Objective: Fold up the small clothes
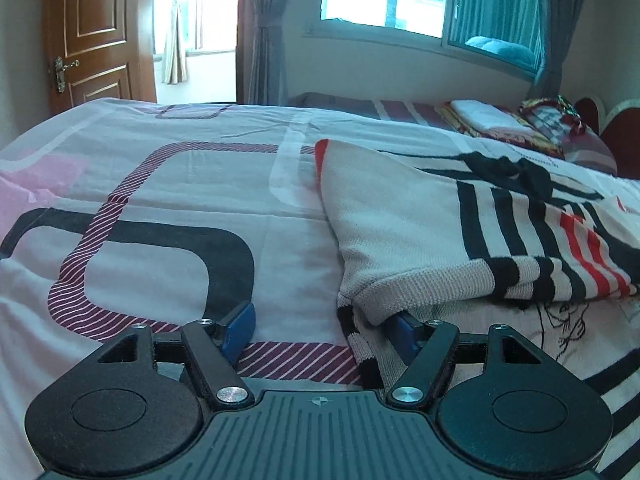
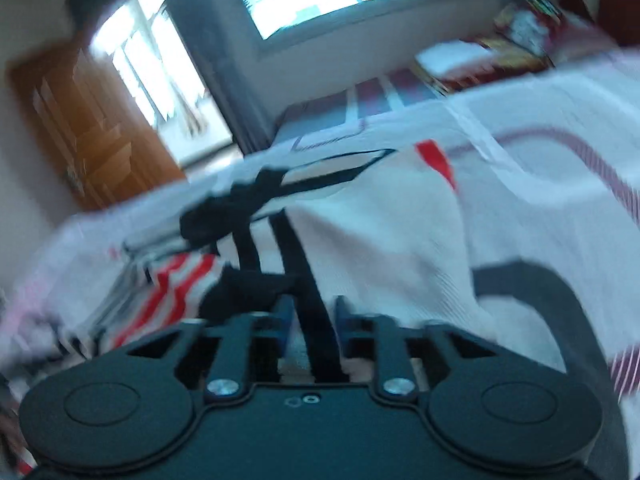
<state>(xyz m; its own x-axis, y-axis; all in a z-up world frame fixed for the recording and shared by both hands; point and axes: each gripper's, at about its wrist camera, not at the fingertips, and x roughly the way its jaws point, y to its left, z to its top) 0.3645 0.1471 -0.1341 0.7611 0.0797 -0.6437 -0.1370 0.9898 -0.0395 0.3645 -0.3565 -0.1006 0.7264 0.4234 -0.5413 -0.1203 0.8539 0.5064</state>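
Wide-spread left gripper, right gripper clenching striped sweater on patterned bedsheet, wooden door beyond.

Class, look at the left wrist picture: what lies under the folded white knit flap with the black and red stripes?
Under the folded flap lies more of the same sweater, showing a black line drawing, on the bedsheet. The left gripper has one blue finger tucked beneath the flap; the rest is covered.

Home bedroom, bed, wooden door, curtains
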